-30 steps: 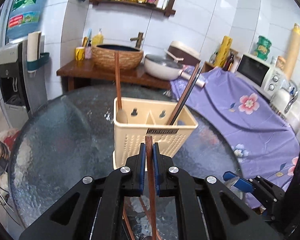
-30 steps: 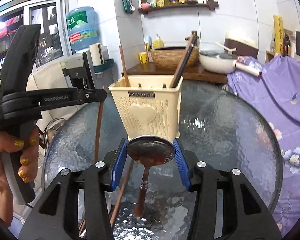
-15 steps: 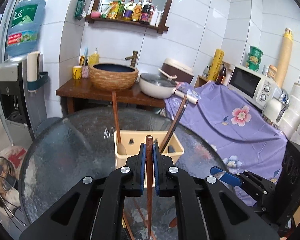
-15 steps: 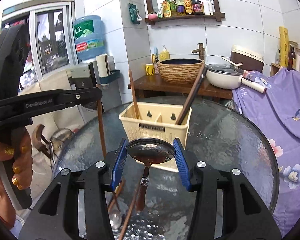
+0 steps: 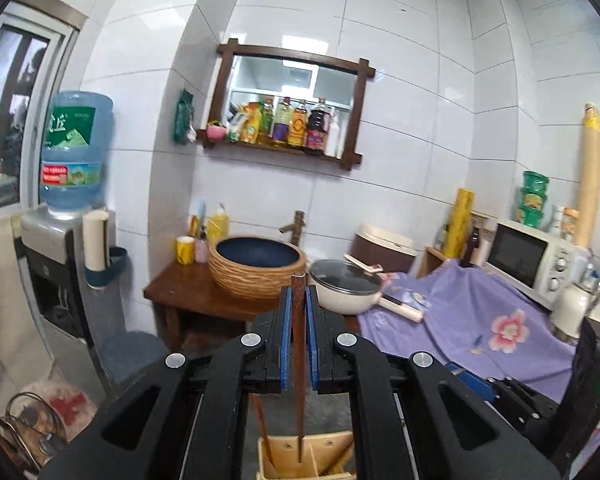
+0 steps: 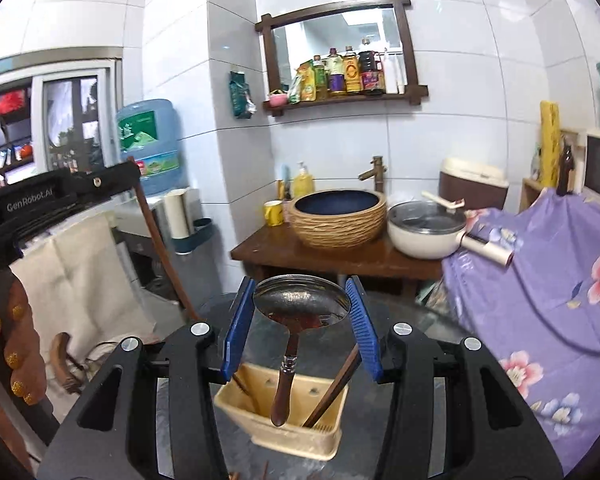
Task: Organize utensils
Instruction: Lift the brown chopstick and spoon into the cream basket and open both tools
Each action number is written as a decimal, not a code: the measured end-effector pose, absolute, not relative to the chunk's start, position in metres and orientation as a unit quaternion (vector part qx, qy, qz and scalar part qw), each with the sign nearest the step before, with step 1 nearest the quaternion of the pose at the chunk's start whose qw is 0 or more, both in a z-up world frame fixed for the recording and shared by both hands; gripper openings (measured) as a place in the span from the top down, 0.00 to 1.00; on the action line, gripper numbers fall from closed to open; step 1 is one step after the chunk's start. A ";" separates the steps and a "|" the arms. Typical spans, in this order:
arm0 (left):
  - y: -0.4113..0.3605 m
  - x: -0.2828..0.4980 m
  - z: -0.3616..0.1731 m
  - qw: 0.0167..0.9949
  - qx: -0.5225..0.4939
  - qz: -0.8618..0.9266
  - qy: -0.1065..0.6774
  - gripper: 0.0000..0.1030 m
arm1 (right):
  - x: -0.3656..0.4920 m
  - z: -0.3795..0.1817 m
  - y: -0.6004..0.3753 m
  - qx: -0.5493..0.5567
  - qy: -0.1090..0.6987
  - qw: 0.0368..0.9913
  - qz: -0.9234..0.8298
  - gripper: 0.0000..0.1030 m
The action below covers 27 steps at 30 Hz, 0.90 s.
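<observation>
Your left claw (image 5: 298, 300) is clamped on a wooden chopstick (image 5: 299, 360) hanging upright with its tip in the cream utensil basket (image 5: 284, 454) below, while your right claw (image 6: 300, 312) grips a metal ladle (image 6: 300, 304) by its bowl, handle dangling above that basket (image 6: 284, 428) on the glass table (image 6: 420, 328).

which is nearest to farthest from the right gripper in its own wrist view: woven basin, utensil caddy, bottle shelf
1. utensil caddy, just below the right gripper
2. woven basin, on the wooden counter behind
3. bottle shelf, high on the wall
</observation>
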<state>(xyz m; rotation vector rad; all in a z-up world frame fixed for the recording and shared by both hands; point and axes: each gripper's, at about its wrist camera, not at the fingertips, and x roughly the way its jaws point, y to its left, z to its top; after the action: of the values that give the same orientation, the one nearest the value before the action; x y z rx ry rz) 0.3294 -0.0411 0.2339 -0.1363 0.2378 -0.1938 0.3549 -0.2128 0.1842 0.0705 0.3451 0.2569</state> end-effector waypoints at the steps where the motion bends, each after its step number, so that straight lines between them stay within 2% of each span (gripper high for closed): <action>1: -0.042 0.334 0.230 0.986 -0.068 -0.094 0.122 0.93 | 0.359 0.181 -0.211 0.029 0.172 0.977 0.122 0.54; 13: -0.050 0.363 0.122 0.970 -0.060 -0.101 0.214 0.93 | 0.394 0.079 -0.198 0.004 0.235 0.966 0.103 0.54; 18: -0.055 0.367 0.099 0.962 -0.052 -0.107 0.245 0.93 | 0.393 0.058 -0.192 -0.011 0.247 0.963 0.105 0.54; 23: -0.054 0.365 0.097 0.966 -0.037 -0.099 0.237 0.93 | 0.392 0.047 -0.191 -0.022 0.249 0.963 0.104 0.54; 24: -0.054 0.365 0.098 0.965 -0.036 -0.101 0.240 0.93 | 0.391 0.047 -0.192 -0.022 0.247 0.963 0.103 0.52; 25: -0.053 0.364 0.100 0.964 -0.038 -0.104 0.240 0.93 | 0.391 0.048 -0.193 -0.021 0.245 0.964 0.105 0.45; 27: -0.053 0.358 0.106 0.966 -0.032 -0.107 0.233 0.88 | 0.386 0.052 -0.195 -0.020 0.233 0.966 0.106 0.38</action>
<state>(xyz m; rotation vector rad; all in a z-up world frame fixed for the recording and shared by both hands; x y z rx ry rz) 0.3579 -0.0532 0.1063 -0.0653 0.4715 -0.2164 0.3862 -0.1951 0.0519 -0.0404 0.4718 0.2148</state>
